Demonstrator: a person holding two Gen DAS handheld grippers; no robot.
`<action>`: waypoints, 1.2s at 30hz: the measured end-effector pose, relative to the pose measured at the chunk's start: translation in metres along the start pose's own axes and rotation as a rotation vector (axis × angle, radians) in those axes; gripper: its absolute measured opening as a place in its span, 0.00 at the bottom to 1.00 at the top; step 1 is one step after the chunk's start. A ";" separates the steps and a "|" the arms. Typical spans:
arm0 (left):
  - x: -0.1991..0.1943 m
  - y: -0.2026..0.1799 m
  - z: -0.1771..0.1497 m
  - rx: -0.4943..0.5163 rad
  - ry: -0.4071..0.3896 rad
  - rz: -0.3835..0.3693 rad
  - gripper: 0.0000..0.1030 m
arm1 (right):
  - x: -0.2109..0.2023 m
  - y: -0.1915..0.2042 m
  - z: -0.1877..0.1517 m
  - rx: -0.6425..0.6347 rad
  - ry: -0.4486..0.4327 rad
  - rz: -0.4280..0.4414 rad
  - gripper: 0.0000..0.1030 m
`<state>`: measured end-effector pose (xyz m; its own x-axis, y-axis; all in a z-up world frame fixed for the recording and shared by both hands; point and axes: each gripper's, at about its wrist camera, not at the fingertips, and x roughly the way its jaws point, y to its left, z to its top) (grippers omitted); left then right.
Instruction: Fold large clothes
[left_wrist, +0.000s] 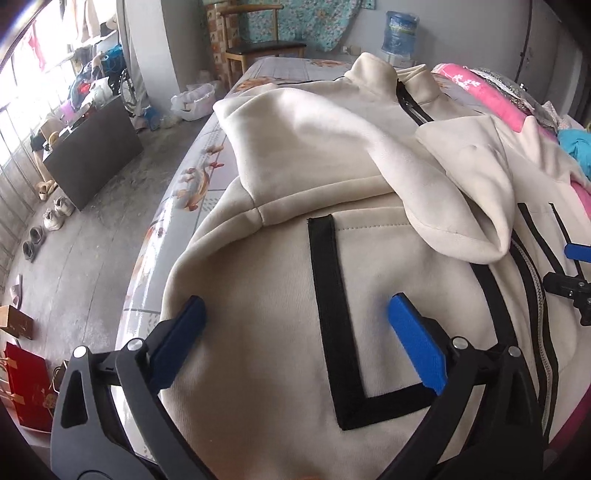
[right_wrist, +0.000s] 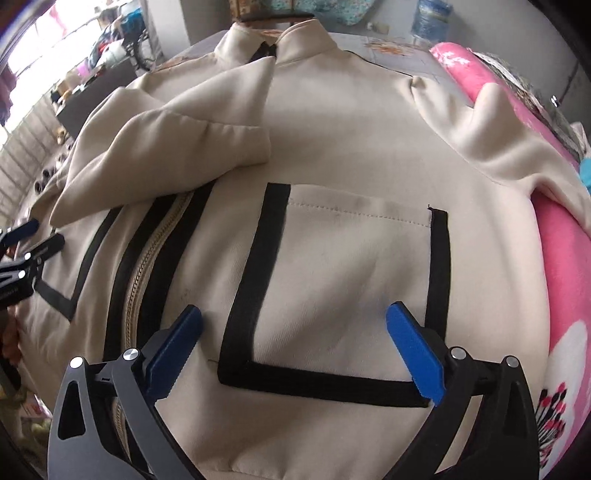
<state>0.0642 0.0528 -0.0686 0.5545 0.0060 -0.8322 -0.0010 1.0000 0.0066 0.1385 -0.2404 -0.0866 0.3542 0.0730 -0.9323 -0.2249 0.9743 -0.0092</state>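
Where it is spread front-up on the bed (left_wrist: 207, 155), the jacket (left_wrist: 266, 295) is seen as cream fleece, sleeves folded inward; black-taped pockets (right_wrist: 332, 288) flank a toothed zip (right_wrist: 147, 266). Left gripper (left_wrist: 295, 317) and right gripper (right_wrist: 295, 325) are held spread wide above it, nothing pinched.

Ahead of the gripper, a wooden chair (left_wrist: 258, 40) stood against a floral curtain (left_wrist: 295, 22), with a blue water jug (left_wrist: 399, 33) to its right. To the left, daylight came through a barred window (left_wrist: 22, 85) onto a grey concrete floor (left_wrist: 103, 236), where a dark cabinet (left_wrist: 96, 147) and shoes (left_wrist: 55, 214) stood.
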 end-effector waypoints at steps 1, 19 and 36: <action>0.000 0.000 0.000 0.000 0.000 0.000 0.94 | -0.001 0.001 -0.002 0.001 -0.004 -0.002 0.94; -0.008 0.004 0.003 0.033 -0.042 -0.040 0.94 | -0.003 -0.018 0.141 0.091 -0.071 0.349 0.93; 0.011 0.040 0.033 -0.064 -0.037 0.061 0.45 | -0.058 -0.081 0.141 0.337 -0.289 0.333 0.11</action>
<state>0.0971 0.0926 -0.0591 0.5820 0.0676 -0.8103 -0.0880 0.9959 0.0198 0.2642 -0.2939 0.0191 0.5587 0.3978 -0.7277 -0.0810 0.8994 0.4295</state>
